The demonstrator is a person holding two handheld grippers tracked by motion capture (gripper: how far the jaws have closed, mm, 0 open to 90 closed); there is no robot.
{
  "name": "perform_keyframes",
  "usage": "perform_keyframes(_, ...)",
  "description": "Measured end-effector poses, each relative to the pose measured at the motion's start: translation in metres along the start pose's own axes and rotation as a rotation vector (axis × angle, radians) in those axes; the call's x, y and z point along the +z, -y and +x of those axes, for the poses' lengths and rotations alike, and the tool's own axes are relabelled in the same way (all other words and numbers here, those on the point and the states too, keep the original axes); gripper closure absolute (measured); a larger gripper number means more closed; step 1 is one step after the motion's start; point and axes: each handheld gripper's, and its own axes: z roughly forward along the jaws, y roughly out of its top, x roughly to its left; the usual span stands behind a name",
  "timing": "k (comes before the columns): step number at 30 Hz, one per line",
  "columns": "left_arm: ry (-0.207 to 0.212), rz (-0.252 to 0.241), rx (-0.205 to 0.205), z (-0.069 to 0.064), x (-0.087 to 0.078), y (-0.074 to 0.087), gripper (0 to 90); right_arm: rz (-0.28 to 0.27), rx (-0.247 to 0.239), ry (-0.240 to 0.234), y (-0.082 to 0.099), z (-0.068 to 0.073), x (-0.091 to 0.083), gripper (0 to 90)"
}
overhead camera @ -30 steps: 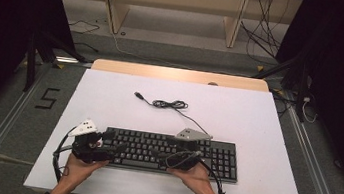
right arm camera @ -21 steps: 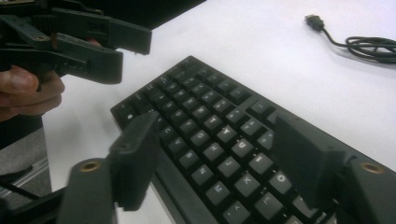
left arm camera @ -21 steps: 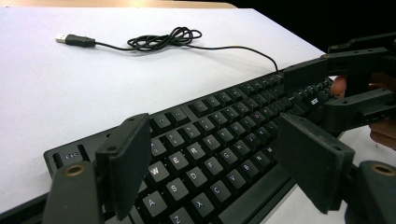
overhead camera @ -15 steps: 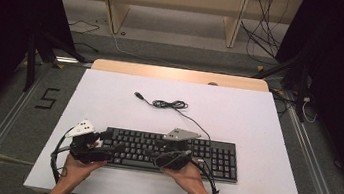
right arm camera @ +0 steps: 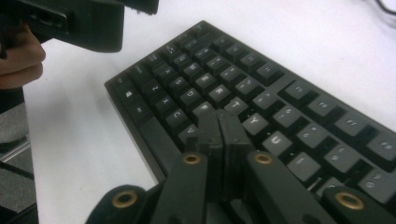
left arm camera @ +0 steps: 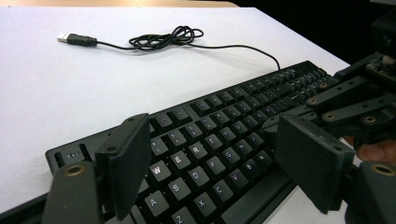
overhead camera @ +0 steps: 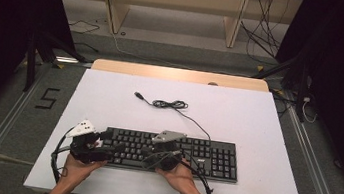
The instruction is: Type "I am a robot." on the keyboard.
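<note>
The white worktop (overhead camera: 257, 123) carries a black keyboard (overhead camera: 203, 154), which lies along its near edge with its long side parallel to that edge. Its thin black cable (overhead camera: 169, 104) runs from the rear of the keyboard toward the middle of the worktop, forms a loose tangle there, and ends in a USB plug (overhead camera: 137, 94) lying flat and free. My left hand-held gripper (overhead camera: 95, 148) sits at the left end of the keyboard; in the left gripper view its two black jaws stand wide apart with nothing between them, above the letter keys near W, E and S. My right hand-held gripper (overhead camera: 164, 157) is over the middle of the keyboard. Its jaws have just been closing, and in the right gripper view they are pressed together pad to pad with nothing clamped between them, their tips down at the letter keys close to T and Y. Whether the tips actually depress a key cannot be determined.
</note>
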Motion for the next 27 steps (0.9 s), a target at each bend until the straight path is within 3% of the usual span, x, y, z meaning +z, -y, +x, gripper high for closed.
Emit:
perform_keyframes(14, -0.001, -0.001, 0.002, 0.000, 0.000, 0.000, 26.4, 0.059, -0.009, 0.018, 0.003, 0.004, 0.018, 90.0)
perform_keyframes(21, -0.001, 0.001, 0.002, 0.000, 0.001, 0.000, 26.4, 0.075, -0.047, 0.041, 0.006, 0.008, 0.023, 90.0)
perform_keyframes(26, -0.003, -0.001, 0.004, -0.001, 0.000, 0.000, 26.4, 0.071, -0.025, 0.028, 0.005, 0.007, 0.021, 89.4)
perform_keyframes(27, -0.003, 0.000, 0.003, 0.000, 0.000, 0.000, 26.4, 0.064, -0.018, 0.020, 0.005, 0.006, 0.021, 84.6)
